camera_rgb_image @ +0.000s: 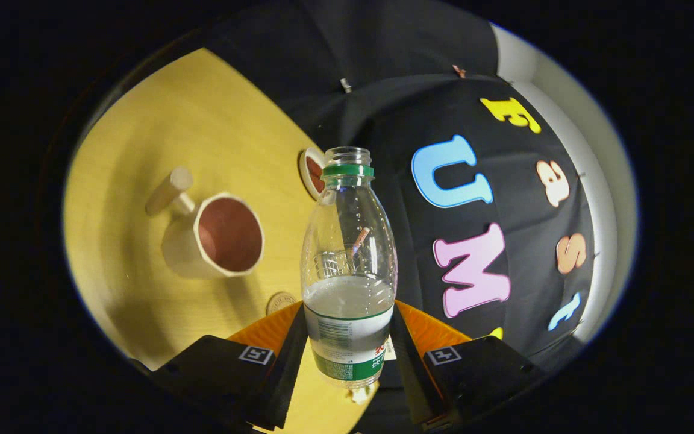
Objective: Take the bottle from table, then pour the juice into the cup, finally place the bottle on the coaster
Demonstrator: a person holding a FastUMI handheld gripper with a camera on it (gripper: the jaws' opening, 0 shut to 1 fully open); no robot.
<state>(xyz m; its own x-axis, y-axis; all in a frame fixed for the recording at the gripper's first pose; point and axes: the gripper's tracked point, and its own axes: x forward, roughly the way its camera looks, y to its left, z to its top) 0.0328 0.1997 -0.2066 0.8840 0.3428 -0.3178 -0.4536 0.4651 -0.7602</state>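
Observation:
A clear plastic bottle (348,241) with a green neck ring and a green-and-white label stands between my fingers, and my gripper (348,319) is shut on its lower body. It has no cap, and pale liquid fills roughly its lower half. Beyond the fingers and to the left, a cream cup (217,238) with a reddish-brown inside and a thick handle rests on the yellow table (160,120). A round coaster (312,172) with a cream rim lies farther off, partly hidden behind the bottle's neck.
A small round disc (281,301) lies on the table just ahead of the left finger. The table's edge runs close behind the coaster, and the black cloth wall (419,108) rises beyond it and to the right.

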